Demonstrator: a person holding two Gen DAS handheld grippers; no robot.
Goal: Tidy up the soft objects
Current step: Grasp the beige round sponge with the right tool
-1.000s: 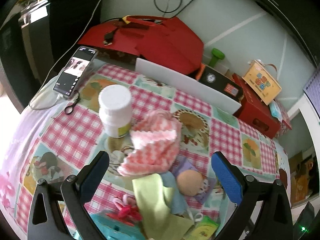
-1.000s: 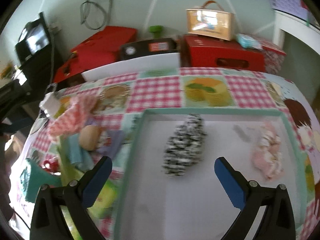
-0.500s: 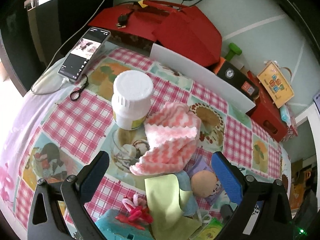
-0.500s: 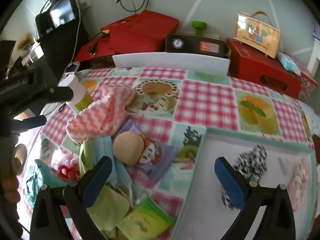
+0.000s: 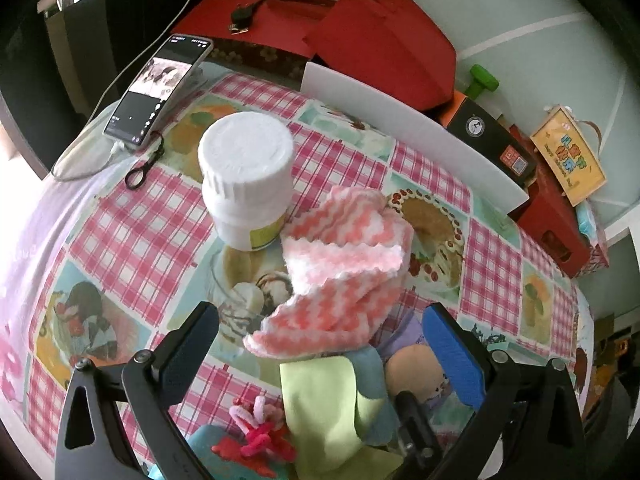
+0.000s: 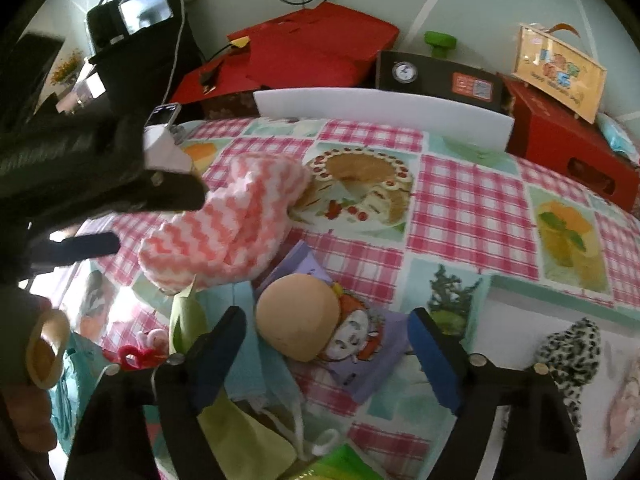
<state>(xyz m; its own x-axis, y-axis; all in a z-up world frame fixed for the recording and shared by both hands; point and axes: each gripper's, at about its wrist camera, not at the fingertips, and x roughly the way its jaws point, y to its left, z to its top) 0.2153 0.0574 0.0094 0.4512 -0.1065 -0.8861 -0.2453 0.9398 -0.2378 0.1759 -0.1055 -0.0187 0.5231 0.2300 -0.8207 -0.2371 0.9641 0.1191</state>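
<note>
A pink-and-white zigzag cloth (image 5: 344,264) lies crumpled on the checked tablecloth beside a white bottle (image 5: 246,176). My left gripper (image 5: 320,348) hangs open just in front of the cloth, touching nothing. In the right wrist view the left gripper (image 6: 158,220) hovers over the cloth (image 6: 224,232). My right gripper (image 6: 328,354) points down at a tan soft ball (image 6: 298,316) that rests on a purple card (image 6: 360,356). Its jaws are closing with the ball between them, and the pads stand clear of it. Green (image 5: 320,400) and blue (image 5: 368,364) cloths lie underneath.
A white tray with a teal rim (image 6: 520,282) at the right holds a leopard-print scrunchie (image 6: 568,352) and a pink soft item (image 6: 624,400). A phone (image 5: 160,84) lies at the table's far left. Red boxes (image 5: 360,40) and a white board (image 5: 400,120) line the back.
The right view swung left from the tray to the pile, and its jaws have narrowed around the tan ball. The left gripper sank closer to the pink cloth and bottle.
</note>
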